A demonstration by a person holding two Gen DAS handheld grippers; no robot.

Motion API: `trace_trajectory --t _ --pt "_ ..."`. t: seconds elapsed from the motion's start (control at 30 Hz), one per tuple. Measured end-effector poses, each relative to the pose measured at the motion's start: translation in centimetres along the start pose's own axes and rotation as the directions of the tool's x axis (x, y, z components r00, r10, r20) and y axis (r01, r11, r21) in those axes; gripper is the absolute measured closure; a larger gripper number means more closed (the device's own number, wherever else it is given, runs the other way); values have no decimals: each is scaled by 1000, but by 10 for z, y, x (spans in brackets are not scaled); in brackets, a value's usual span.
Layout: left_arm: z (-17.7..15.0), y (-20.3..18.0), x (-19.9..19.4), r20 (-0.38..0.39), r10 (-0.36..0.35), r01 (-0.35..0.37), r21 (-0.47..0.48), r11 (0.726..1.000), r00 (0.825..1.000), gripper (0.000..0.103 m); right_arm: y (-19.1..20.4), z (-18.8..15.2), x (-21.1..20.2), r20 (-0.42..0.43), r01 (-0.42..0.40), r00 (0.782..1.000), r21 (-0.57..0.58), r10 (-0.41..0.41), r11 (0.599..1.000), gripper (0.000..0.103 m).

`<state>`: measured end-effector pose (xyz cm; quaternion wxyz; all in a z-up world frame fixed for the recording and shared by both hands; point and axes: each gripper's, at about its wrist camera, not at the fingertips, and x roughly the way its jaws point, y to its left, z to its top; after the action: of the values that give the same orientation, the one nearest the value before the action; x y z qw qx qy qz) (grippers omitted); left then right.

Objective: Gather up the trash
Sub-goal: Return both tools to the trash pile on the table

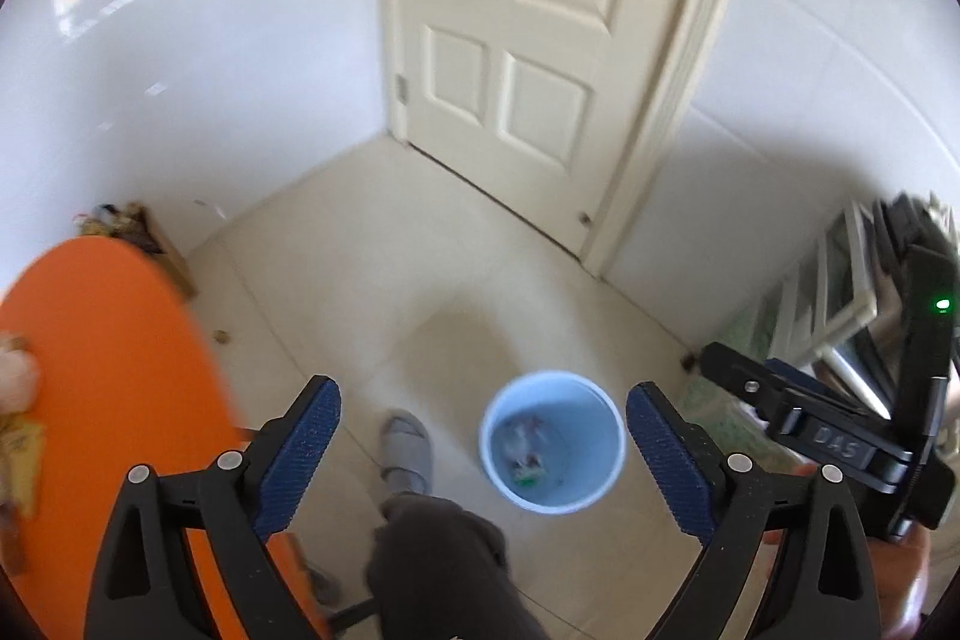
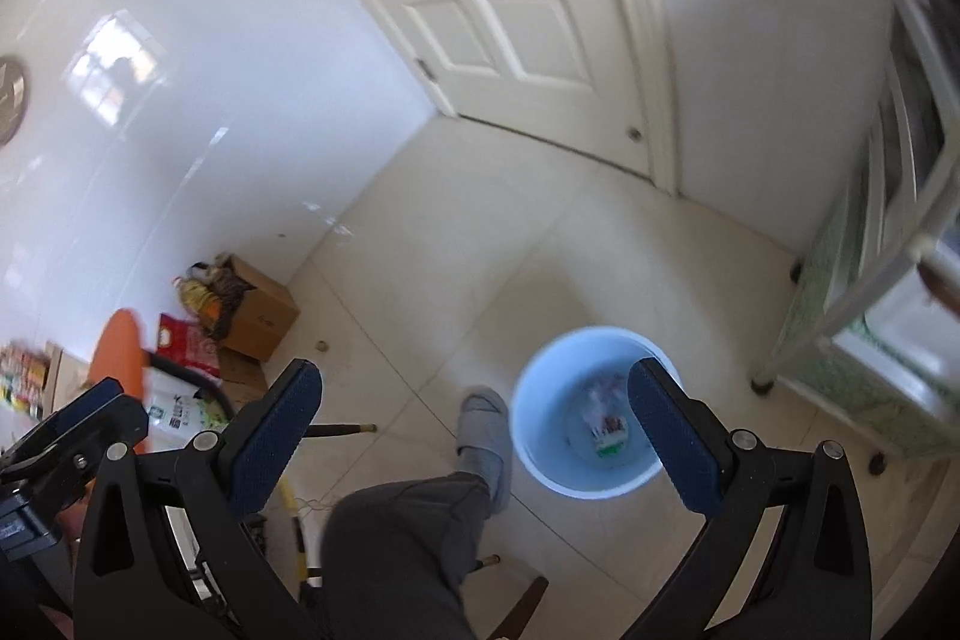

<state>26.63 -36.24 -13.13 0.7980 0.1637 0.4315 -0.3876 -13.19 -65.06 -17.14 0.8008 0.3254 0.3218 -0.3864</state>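
A light blue trash bin [image 1: 552, 441] stands on the tiled floor below both grippers, with crumpled wrappers [image 1: 528, 451] lying in its bottom. In the right wrist view the bin [image 2: 555, 436] sits under the right finger, wrappers [image 2: 606, 427] inside. My left gripper [image 1: 483, 430] is open and empty, held above the floor just left of the bin. My right gripper [image 2: 474, 415] is open and empty above the bin's left side. The right gripper's body [image 1: 840, 436] shows at the right edge of the left wrist view.
An orange table [image 1: 114, 400] is at the left with small items on its edge. The person's leg and grey slipper [image 1: 408, 451] are beside the bin. A cardboard box [image 2: 258, 310] and bags sit by the wall. A white door [image 1: 522, 40] is ahead, a white rack [image 2: 870, 310] to the right.
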Motion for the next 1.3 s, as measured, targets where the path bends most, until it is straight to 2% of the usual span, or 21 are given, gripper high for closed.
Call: trace_trajectory --t 0.13,0.27,0.37,0.57,0.73,0.8,0.9,1.03,1.07,1.13,1.17,1.23,1.27,1.3 --pt "-25 29 -67 103 78 -72 -58 996 992 6 52 1 -34 65 -22 998 -87 28 996 0" --pt "-56 50 -123 190 162 -139 -129 982 968 5 110 0 -63 118 -51 990 -191 74 980 0" --pt "-86 66 -164 240 221 -178 -189 966 945 5 161 -9 -86 147 -80 981 -289 127 954 0" --pt "-154 87 -244 311 348 -259 -294 920 884 5 248 -35 -116 169 -138 957 -451 236 882 0" --pt "-212 95 -303 334 460 -333 -373 866 823 2 315 -60 -137 166 -197 924 -561 343 804 0" --pt "-240 97 -328 333 514 -364 -418 832 791 1 339 -72 -146 170 -209 909 -602 379 771 0" --pt "-273 96 -348 325 557 -373 -481 793 764 1 370 -91 -153 157 -224 895 -651 418 725 0" --pt "-320 94 -377 298 635 -423 -539 728 713 1 398 -112 -153 125 -242 886 -697 447 675 0" --pt "-328 94 -381 284 649 -434 -550 713 706 1 406 -118 -151 112 -247 886 -706 449 664 0" --pt "-329 94 -380 264 660 -439 -569 695 703 1 410 -124 -146 86 -264 887 -713 454 650 0" --pt "-340 94 -382 252 663 -436 -583 685 705 1 412 -128 -143 72 -269 888 -718 453 642 0" --pt "-333 96 -377 240 659 -427 -596 680 713 1 416 -133 -137 57 -263 896 -732 441 629 0" --pt "-340 93 -375 231 657 -427 -600 677 718 1 419 -134 -133 50 -260 899 -738 436 622 0" --pt "-331 96 -371 224 653 -426 -599 678 724 1 422 -137 -129 39 -260 901 -746 431 613 0"
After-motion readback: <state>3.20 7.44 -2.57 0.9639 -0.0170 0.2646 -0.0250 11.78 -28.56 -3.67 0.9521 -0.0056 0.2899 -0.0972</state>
